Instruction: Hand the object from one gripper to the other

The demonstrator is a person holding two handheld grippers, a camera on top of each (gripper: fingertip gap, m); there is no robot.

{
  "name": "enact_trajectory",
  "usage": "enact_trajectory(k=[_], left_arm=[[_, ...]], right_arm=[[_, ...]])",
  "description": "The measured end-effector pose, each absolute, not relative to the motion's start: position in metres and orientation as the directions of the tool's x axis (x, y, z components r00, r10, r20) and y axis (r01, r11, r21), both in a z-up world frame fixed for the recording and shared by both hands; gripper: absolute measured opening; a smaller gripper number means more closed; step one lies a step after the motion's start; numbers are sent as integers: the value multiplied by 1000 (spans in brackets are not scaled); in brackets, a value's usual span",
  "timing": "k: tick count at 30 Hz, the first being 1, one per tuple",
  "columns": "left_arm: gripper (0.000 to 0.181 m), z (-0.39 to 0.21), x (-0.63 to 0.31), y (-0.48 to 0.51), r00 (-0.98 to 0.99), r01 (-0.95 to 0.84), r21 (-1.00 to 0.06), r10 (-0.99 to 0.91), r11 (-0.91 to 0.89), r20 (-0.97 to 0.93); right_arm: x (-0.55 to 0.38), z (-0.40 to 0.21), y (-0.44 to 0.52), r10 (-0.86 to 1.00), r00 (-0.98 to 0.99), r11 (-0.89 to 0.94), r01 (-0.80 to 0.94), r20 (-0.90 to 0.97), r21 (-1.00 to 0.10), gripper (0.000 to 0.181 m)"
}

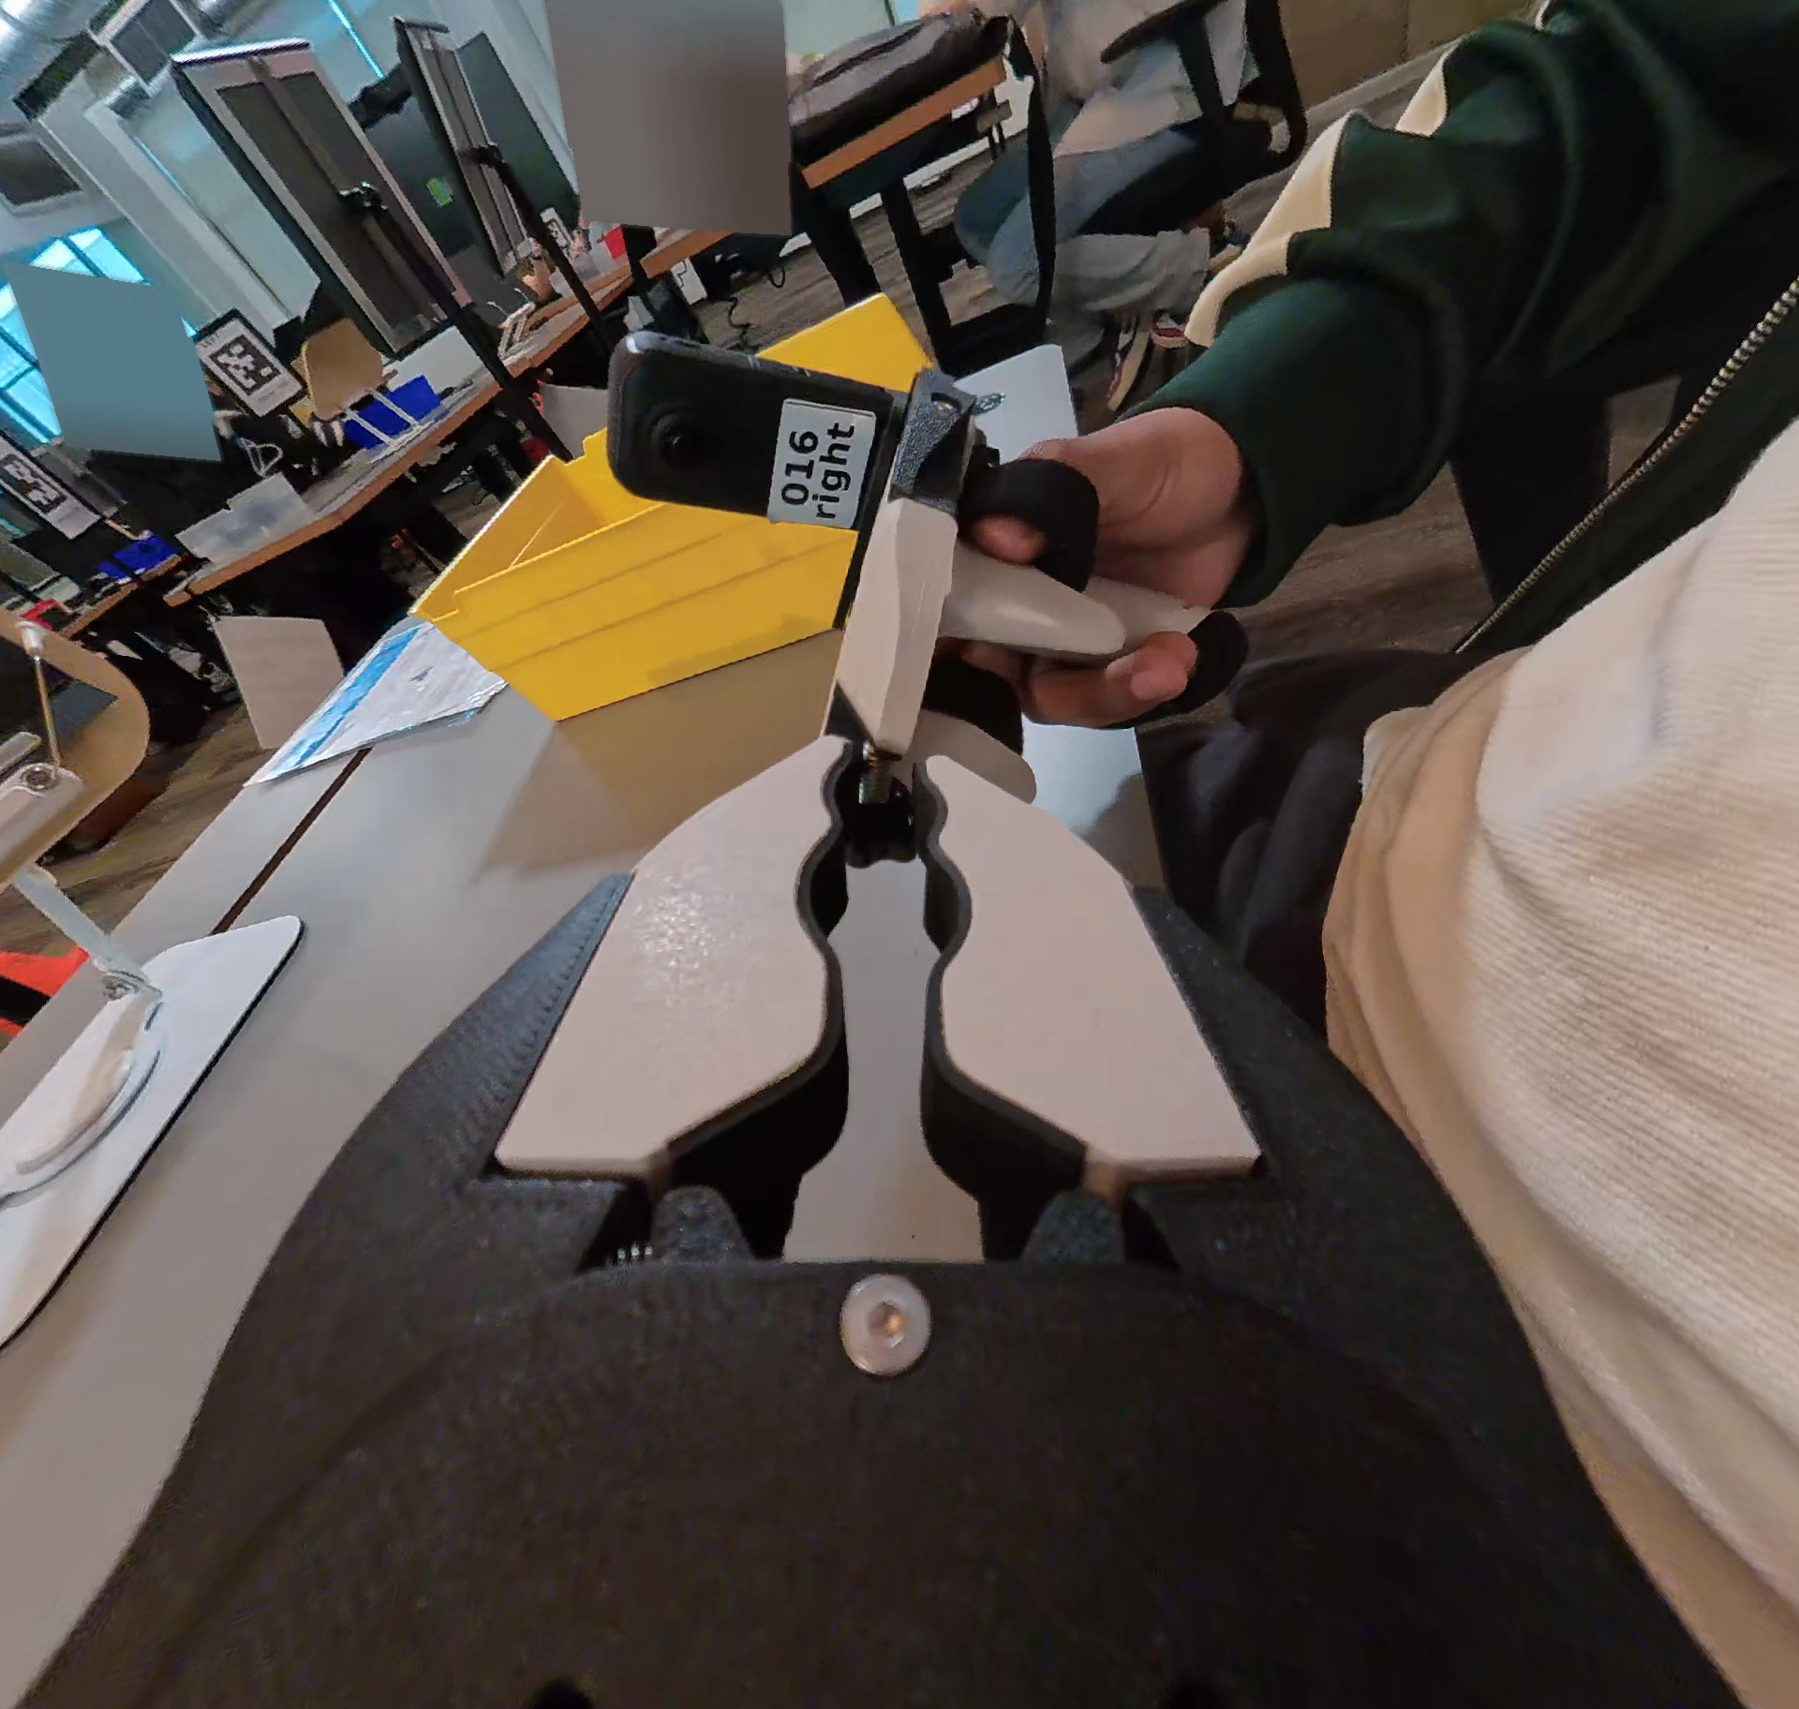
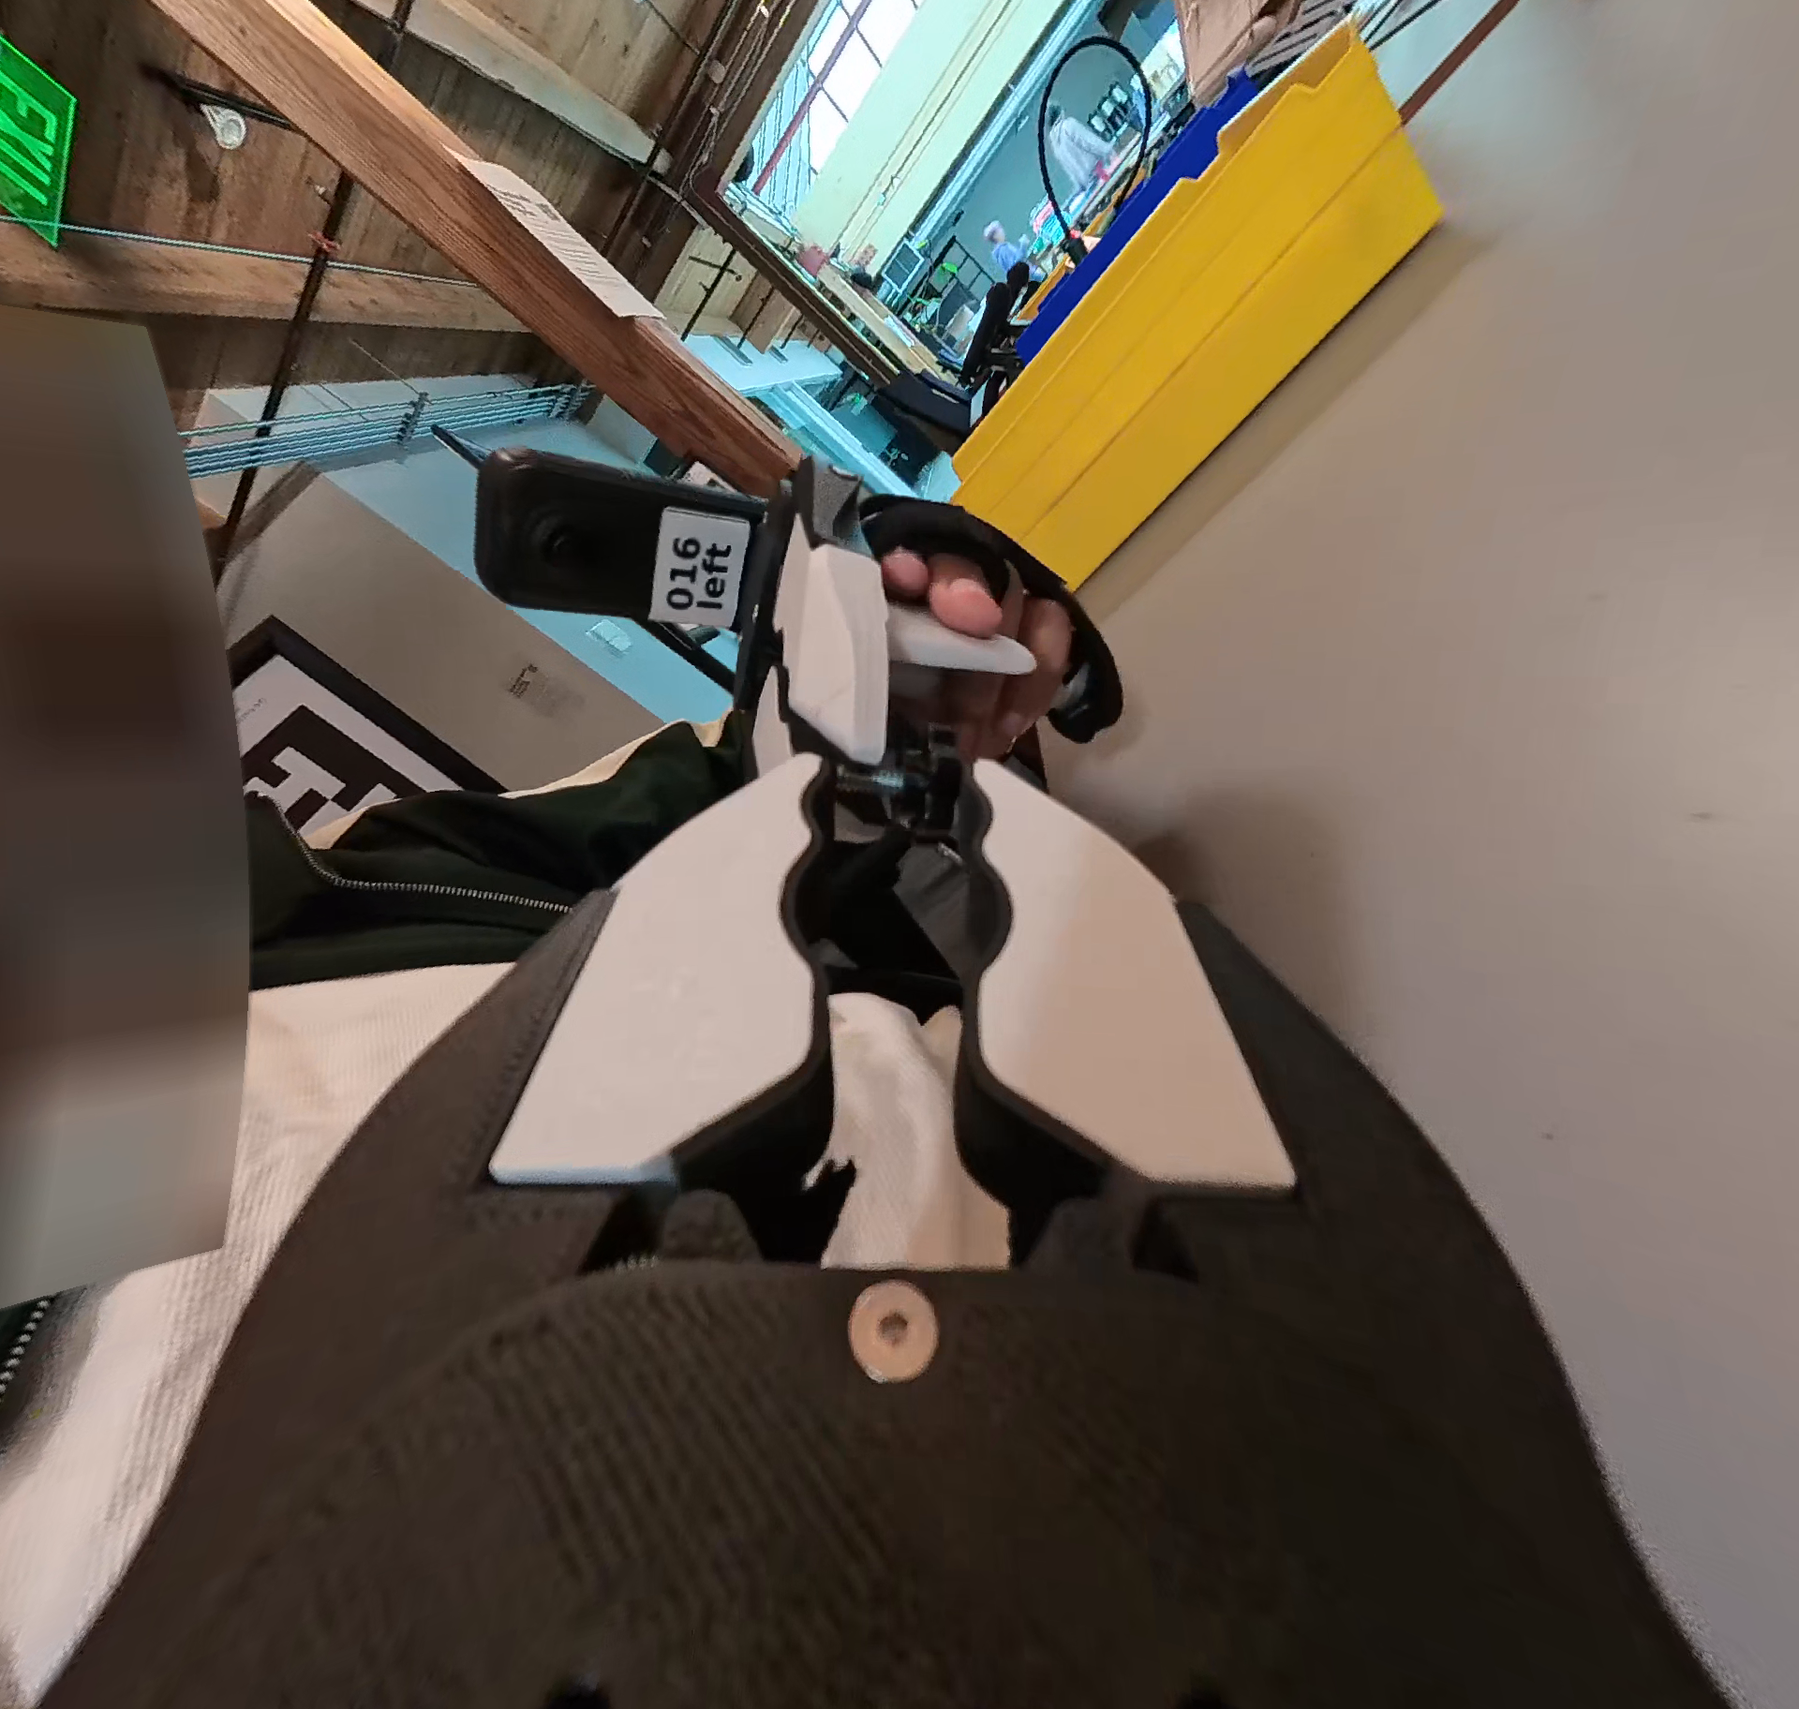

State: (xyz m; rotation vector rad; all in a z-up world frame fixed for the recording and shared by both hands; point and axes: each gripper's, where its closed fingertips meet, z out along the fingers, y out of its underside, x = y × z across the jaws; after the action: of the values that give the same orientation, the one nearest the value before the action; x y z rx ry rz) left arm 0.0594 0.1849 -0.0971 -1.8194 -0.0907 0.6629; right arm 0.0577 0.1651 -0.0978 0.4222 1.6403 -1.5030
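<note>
- We're in a busy open workshop: rows of desks with monitors (image 1: 321, 173) behind, and a pale grey table (image 1: 389, 883) up front carrying a yellow bin (image 1: 633, 611) and a printed sheet (image 1: 389, 689).
- And here's the handover, held in the air above the table's near edge, not resting on it!
- The two tools meet tip to tip, with a small bolt (image 1: 881, 820) with a black knob caught right between them.
- The left gripper (image 1: 881, 767) is drawn narrow, its fingertips pinching the black knob.
- The right gripper (image 2: 891, 772) is narrowed around the threaded end, but I can't tell whether it actually bites or just brackets it.
- The person's right hand (image 1: 1149, 543) is wrapped around that tool's trigger handle.
- My read is that the key now is a firm squeeze on the receiving side before the giver eases off.
- Both tools should hold in line, no twisting, because a part this small could slip and drop off the table.
</note>
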Motion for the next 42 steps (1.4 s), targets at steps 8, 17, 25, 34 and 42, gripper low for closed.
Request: enact_trajectory(k=[8,17,25,34,42], left_arm=[[5,-97,56,181,855,-196,-920,400,-340,-330],[4,-86,44,164,908,127,-990,409,-57,93],[4,-93,43,166,899,188,-980,412,-58,148],[4,-91,50,175,909,187,-981,388,-56,152],[33,-97,22,152,807,164,-971,590,-175,30]], right_arm=[[47,-88,165,-293,-644,102,714,-707,-693,55],[16,-81,177,-69,-951,-47,303,-300,-952,52],[41,-97,162,-36,-999,87,36,-39,-996,44],[50,-103,159,-107,-988,108,95,-107,-990,23],[17,-102,171,23,-993,109,117,-116,-987,22]])
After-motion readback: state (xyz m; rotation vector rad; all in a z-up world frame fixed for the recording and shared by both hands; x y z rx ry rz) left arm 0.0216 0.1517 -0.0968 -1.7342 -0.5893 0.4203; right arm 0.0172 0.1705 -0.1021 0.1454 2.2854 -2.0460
